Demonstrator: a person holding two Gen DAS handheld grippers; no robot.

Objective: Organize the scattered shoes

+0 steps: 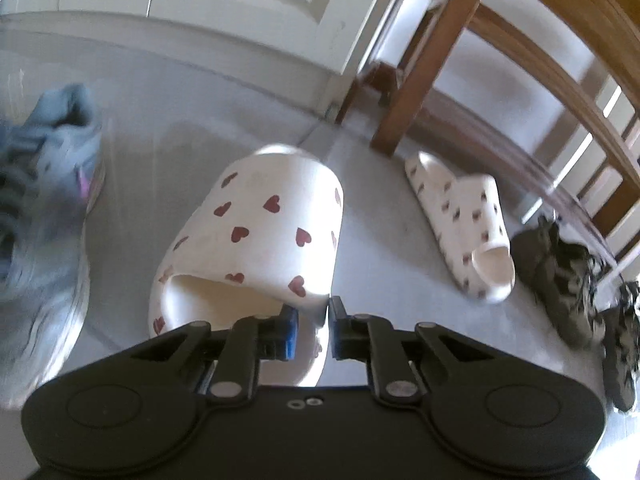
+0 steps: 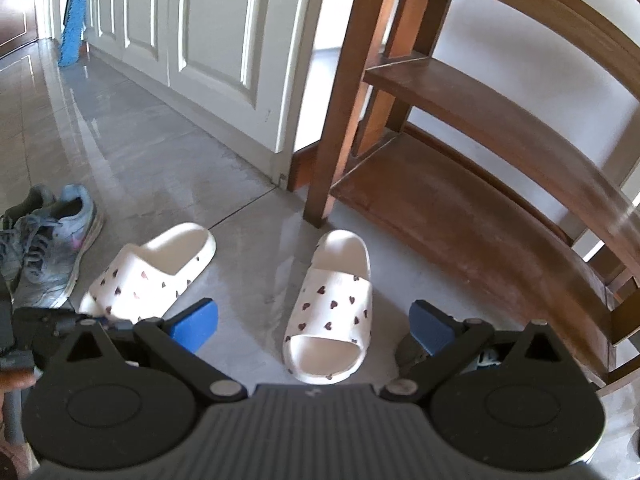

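A white slide sandal with red hearts (image 1: 256, 248) fills the left wrist view, and my left gripper (image 1: 312, 320) is shut on the right edge of its toe strap. The same sandal (image 2: 156, 272) shows in the right wrist view, left of centre. Its mate (image 2: 332, 304) lies on the floor just ahead of my right gripper (image 2: 312, 326), which is wide open and empty above its toe end. The mate also shows in the left wrist view (image 1: 464, 224). A wooden shoe rack (image 2: 460, 208) with bare shelves stands to the right.
Grey-blue sneakers (image 2: 48, 252) lie at the left on the tiled floor (image 2: 160, 168). Dark camouflage shoes (image 1: 568, 280) lie at the right by the rack. White panelled doors (image 2: 216, 48) run along the back, with a blue mop (image 2: 72, 32) far off.
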